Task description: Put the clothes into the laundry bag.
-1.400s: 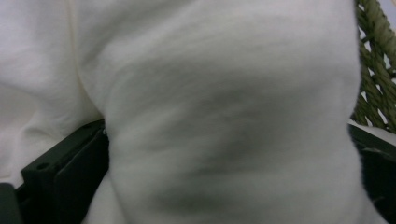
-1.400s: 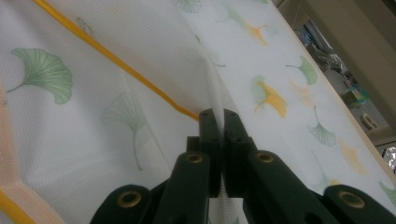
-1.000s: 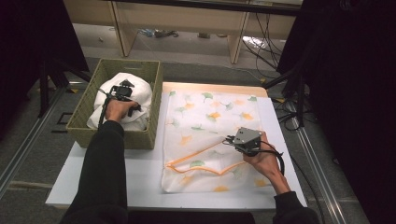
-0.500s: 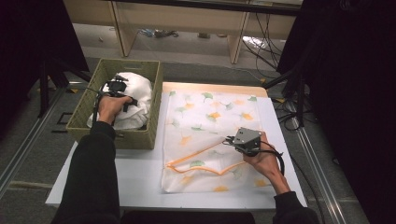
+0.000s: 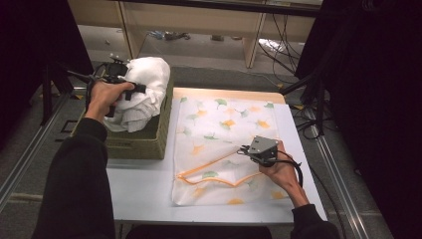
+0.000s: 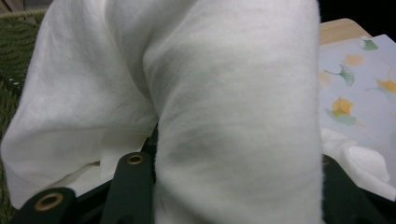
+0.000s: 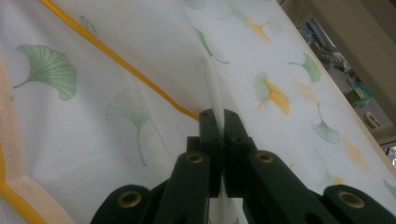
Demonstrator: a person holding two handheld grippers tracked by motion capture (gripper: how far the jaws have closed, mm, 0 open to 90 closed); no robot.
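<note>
In the high view, one white cloth (image 5: 142, 89) hung at upper left above one green basket (image 5: 144, 142), clamped by the left gripper (image 5: 130, 89); its jaws had just been closing on it. One leaf-print mesh bag (image 5: 219, 129) lay centre, its upper layer pinched by the right gripper (image 5: 244, 149).

In the left gripper view, the cloth (image 6: 210, 107) hid the jaw tips.

In the right gripper view, clenched jaws nipped a ridge of bag (image 7: 140, 70) mesh.

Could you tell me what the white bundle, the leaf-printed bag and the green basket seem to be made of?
White bundle: soft, matte fleece-like cloth, fuzzy with gentle folds. Leaf-printed bag: thin, see-through mesh, probably synthetic, with fine grid and orange trim. Green basket: woven-looking, perhaps plastic or wicker.
</note>
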